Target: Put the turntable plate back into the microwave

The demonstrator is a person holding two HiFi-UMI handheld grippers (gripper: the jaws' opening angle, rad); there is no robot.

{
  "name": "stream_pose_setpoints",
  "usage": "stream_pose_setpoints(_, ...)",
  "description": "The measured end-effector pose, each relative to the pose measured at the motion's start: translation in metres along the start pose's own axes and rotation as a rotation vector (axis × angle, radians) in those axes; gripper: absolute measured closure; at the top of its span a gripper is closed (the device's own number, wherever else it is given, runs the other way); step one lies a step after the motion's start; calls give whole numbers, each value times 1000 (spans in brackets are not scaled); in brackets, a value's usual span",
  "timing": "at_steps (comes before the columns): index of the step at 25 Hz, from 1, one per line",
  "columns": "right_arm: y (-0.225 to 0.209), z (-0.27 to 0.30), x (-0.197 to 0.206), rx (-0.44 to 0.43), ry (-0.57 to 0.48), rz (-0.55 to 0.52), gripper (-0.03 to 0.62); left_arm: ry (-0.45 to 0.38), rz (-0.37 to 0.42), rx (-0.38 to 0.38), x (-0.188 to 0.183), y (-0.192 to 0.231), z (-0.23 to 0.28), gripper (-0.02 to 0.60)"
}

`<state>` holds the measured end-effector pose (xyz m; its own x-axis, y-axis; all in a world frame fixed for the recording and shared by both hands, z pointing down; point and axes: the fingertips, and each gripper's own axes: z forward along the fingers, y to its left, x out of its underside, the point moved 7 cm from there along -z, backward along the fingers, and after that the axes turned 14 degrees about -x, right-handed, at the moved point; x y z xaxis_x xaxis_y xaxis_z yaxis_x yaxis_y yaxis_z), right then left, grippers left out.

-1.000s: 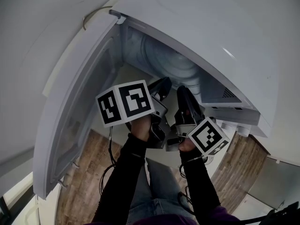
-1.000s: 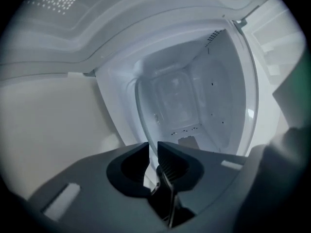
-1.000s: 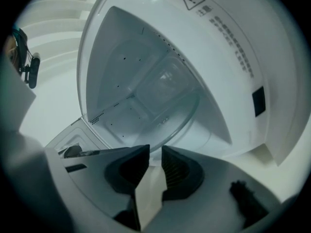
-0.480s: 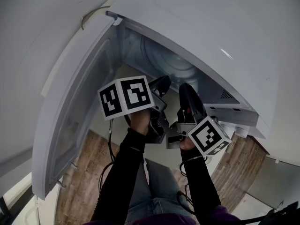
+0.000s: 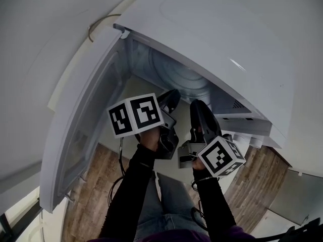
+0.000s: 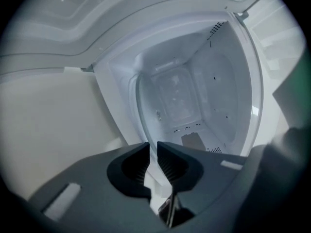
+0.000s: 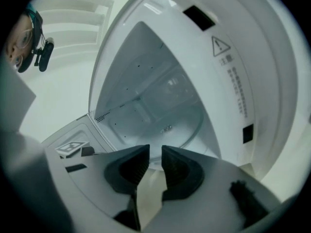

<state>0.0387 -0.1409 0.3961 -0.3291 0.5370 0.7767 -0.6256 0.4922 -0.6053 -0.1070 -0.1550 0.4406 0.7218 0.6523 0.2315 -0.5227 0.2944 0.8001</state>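
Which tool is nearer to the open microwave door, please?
Left. The left tool is the one toward the door, which stands open at the head view's left; the right tool sits on the left tool's far side, further from it.

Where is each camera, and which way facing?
Head view: on the person's head, looking down at the open microwave; both sleeves, left gripper and right gripper show.
Left gripper view: on that gripper, facing into the cavity; its jaws show.
Right gripper view: same, from the right; its jaws show.
Shared: both gripper views see the turntable plate and cavity.
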Motion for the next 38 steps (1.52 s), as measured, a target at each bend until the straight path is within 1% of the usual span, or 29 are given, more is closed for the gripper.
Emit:
stream_pose_setpoints(2, 2, -6, -4, -3, -22, 6, 510, 24, 1, 16, 2, 0, 3, 525)
stream_pose_setpoints(4, 6, -8, -6, -13, -27, 2, 510, 40, 6, 15, 1, -2, 5, 525)
stream_pose_setpoints(6, 9, -8, -6, -21, -16, -11, 510, 54, 46, -22, -2, -5, 5, 522)
stream_pose_setpoints(10, 8, 1, 0, -7, 48, -63, 510, 91, 172, -136, -5, -15, 5, 502)
stream_pose_setpoints(11, 7, 4, 1, -7, 60, -71, 510, 98, 186, -145, -5, -17, 6, 499)
stream_pose_setpoints(15, 8, 5, -1, -14, 53, -77, 510, 141, 203, -117, -8, -23, 13, 503)
stream_pose_setpoints(17, 8, 3, -2, -13, 48, -75, 510, 137, 252, -153, -10, -27, 12, 497)
stream_pose_setpoints(20, 8, 0, -3, -9, 43, -70, 510, 109, 350, -221, -7, -31, 10, 492)
stream_pose_setpoints(23, 7, -4, -5, -7, 42, -69, 510, 109, 465, -271, -3, -35, 12, 483)
stream_pose_setpoints(26, 7, -7, -7, -10, 35, -65, 510, 125, 611, -323, 0, -40, 14, 474)
stream_pose_setpoints(27, 8, -8, -8, -12, 35, -65, 510, 129, 665, -352, 1, -41, 14, 472)
stream_pose_setpoints(30, 10, -12, -10, -20, 36, -68, 510, 149, 865, -464, 5, -43, 18, 480)
stream_pose_setpoints(31, 10, -13, -12, -22, 32, -67, 510, 158, 908, -481, 6, -43, 19, 486)
stream_pose_setpoints(32, 11, -15, -13, -24, 26, -64, 510, 162, 923, -480, 7, -44, 18, 486)
stream_pose_setpoints(34, 13, -19, -17, -33, 15, -55, 510, 139, 893, -447, 7, -46, 13, 492)
stream_pose_setpoints(35, 16, -22, -20, -43, 12, -52, 510, 110, 866, -435, 7, -46, 7, 504)
stream_pose_setpoints(37, 27, -29, -24, -75, 13, -56, 510, 30, 818, -417, 9, -44, -11, 557)
stream_pose_setpoints(38, 34, -34, -26, -93, 16, -65, 510, -12, 796, -395, 12, -44, -22, 572)
